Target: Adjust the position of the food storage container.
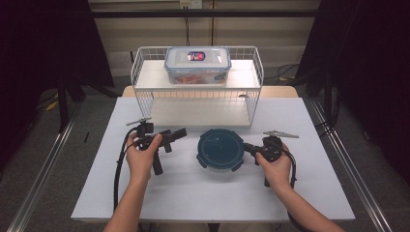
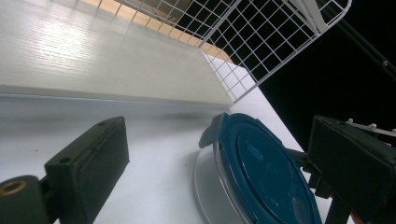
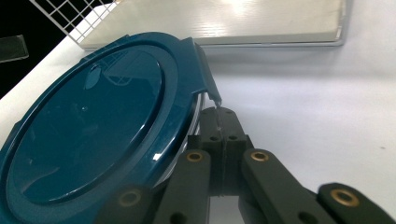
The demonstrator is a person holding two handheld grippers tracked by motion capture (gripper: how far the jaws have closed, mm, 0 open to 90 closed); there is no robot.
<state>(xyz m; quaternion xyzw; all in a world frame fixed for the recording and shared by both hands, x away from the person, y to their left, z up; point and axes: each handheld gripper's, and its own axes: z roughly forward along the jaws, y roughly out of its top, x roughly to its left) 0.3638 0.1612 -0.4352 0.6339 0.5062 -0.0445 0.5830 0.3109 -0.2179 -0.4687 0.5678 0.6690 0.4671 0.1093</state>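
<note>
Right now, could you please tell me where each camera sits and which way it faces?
High view: above the person's side, facing forward and down on the table; forearms and both hand-held grippers show.
Left gripper view: looks past its open jaws toward the wire rack.
Right gripper view: looks along its shut jaws beside the round blue-lidded container.
All three share that container.

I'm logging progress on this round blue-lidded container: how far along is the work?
Early. Done: the rectangular container sits on the wire rack. In hand: the right tool, jaws shut, is at the round container's lid latch; the left tool waits open beside it. Left: the round container rests on the table.
</note>
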